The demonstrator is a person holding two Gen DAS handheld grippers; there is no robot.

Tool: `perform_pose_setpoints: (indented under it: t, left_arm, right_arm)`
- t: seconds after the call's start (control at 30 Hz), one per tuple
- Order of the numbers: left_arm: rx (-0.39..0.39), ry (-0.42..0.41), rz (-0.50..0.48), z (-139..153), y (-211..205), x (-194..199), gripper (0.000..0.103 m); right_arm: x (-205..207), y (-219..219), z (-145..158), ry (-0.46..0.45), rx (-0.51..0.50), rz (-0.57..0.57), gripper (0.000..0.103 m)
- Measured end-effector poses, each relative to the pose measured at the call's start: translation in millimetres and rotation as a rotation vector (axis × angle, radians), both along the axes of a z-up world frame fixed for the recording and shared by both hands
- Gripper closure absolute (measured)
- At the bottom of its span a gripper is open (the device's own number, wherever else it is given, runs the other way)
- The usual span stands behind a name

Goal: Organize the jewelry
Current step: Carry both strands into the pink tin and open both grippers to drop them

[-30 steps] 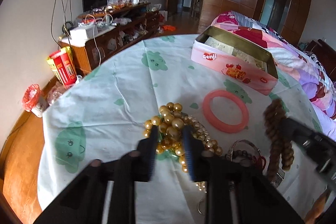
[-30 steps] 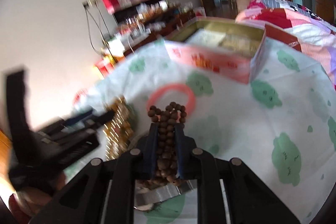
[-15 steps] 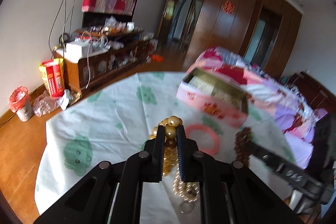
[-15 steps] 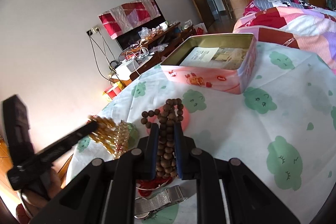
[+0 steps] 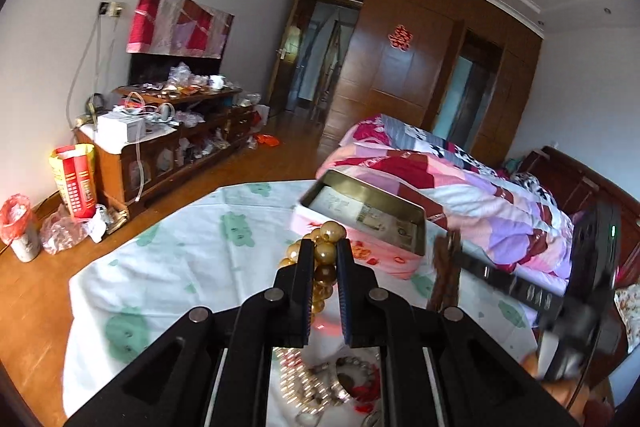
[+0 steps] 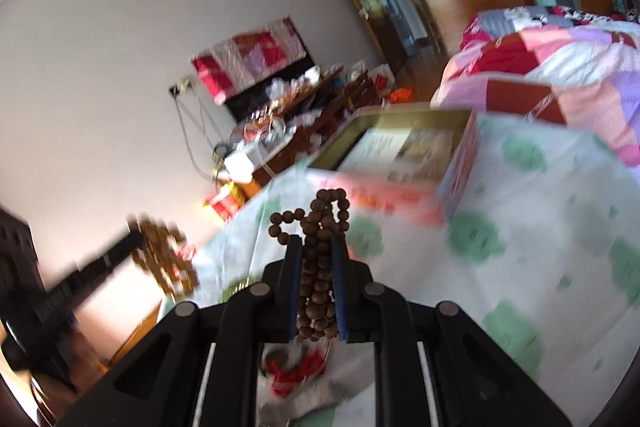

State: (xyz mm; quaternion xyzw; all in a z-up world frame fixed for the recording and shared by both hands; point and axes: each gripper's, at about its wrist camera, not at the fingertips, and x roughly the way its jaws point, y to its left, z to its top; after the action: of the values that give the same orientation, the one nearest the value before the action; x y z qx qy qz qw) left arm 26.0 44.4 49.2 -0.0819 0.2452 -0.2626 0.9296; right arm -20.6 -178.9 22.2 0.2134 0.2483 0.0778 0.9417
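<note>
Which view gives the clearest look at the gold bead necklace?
The left wrist view: the gold bead necklace sits sharp between the left gripper jaws. The right wrist view shows it only as a blurred gold clump at the left edge.

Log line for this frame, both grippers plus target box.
left gripper: shut on gold bead necklace | right gripper: shut on brown bead strand | pink tin: open, on table, no jewelry seen inside

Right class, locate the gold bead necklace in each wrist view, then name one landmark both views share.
Left wrist: gold bead necklace at centre, clamped between the left jaws.
Right wrist: blurred at lower left, hanging from the other gripper.
Shared landmark: open pink tin on the tablecloth.
</note>
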Motion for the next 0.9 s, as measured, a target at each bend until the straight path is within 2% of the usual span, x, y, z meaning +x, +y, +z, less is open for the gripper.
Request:
perform_pose_setpoints:
  t: [0.1,0.23,0.37,0.5,0.73,0.8,0.9]
  left_arm:
    - [0.014,-0.013,-0.041,5,-19,13,0.093]
    - [0.047,-0.04,-0.087,13,-50,42,0.093]
    - [0.083,-0.048,-0.099,18,-80,79,0.093]
    - [0.113,-0.047,-0.122,14,-106,111,0.093]
    - [0.192,0.064,-0.144,-23,-136,156,0.093]
    - [0.245,0.082,-0.134,-34,-142,163,0.093]
    - [0.279,0.137,-0.102,-46,-145,173,0.093]
  right_arm:
    - [15,-17,17,-0.043,-0.03,-0.058,0.085]
    - [52,-38,26,-0.049,-0.028,-0.155,0.085]
    - [96,-48,13,0.023,-0.001,-0.195,0.085]
    - [120,-46,-5,0.064,-0.016,-0.214,0.085]
    - [137,-47,-32,0.141,-0.049,-0.221,0.085]
    - [140,-46,-39,0.161,-0.067,-0.221,0.085]
    - [143,-43,-39,0.168,-0.101,-0.222,0.085]
